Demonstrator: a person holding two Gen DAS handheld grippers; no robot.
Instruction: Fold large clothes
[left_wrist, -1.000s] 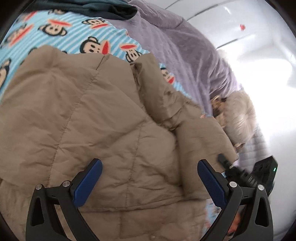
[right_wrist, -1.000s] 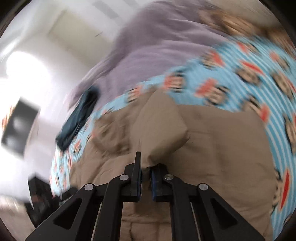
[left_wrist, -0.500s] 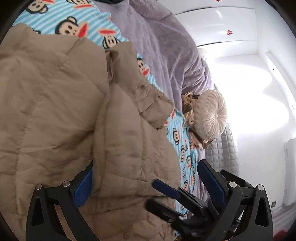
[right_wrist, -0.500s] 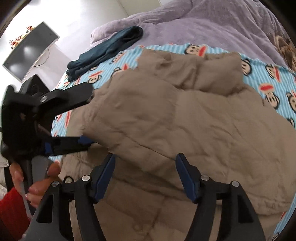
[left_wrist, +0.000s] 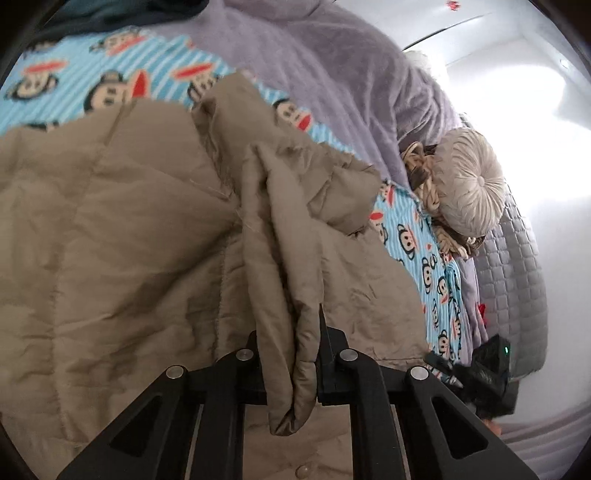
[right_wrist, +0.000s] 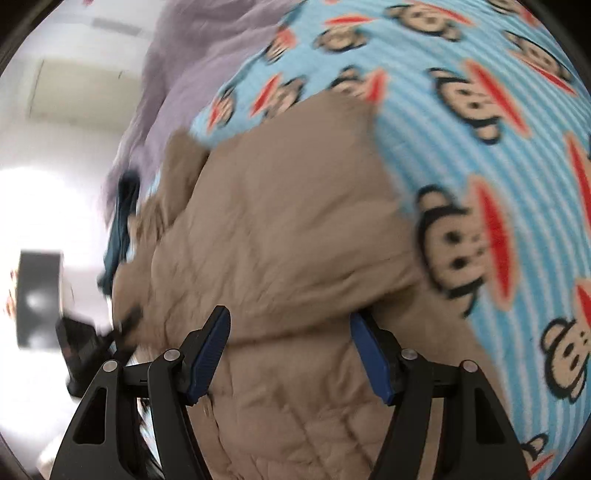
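A large tan quilted puffer jacket (left_wrist: 129, 229) lies spread on a bed covered by a light-blue striped sheet printed with monkey faces (left_wrist: 110, 81). The left hand-held gripper (left_wrist: 288, 354) is clamped tight on a bunched fold of the jacket's fabric, which hangs down between its black fingers. The right hand-held gripper (right_wrist: 290, 356) is closing, its blue pads (right_wrist: 208, 354) apart on either side of a puffy edge of the jacket without pressing it. A lilac fleece blanket (left_wrist: 332, 74) and a round pleated grey cushion (left_wrist: 469, 188) lie beyond the jacket
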